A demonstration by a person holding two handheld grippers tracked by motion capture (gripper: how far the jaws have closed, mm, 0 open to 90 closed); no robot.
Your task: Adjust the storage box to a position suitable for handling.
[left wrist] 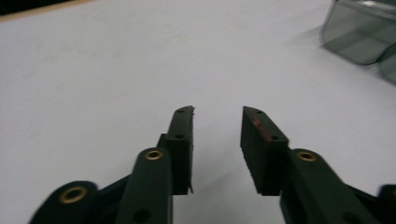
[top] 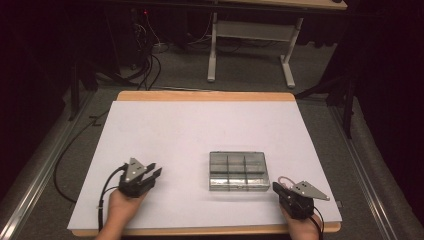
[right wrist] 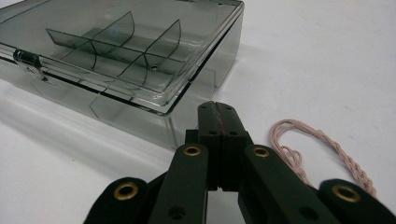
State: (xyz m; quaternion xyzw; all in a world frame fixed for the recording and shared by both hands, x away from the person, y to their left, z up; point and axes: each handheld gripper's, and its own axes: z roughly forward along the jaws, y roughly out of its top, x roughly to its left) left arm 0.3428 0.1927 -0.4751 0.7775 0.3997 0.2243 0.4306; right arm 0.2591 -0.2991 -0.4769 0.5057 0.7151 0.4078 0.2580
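The clear compartment box (top: 238, 171), lid closed, sits on the white tabletop (top: 190, 130). The right hand-held gripper (right wrist: 218, 109), jaws pressed together and empty, rests beside it near a pink twisted cord (right wrist: 322, 144). The left hand-held gripper (left wrist: 217, 114) hovers parted, empty.

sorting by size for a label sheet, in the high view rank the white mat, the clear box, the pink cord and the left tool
1. white mat
2. clear compartment box
3. left tool
4. pink cord, smallest, mostly hidden by the right tool, so unsure
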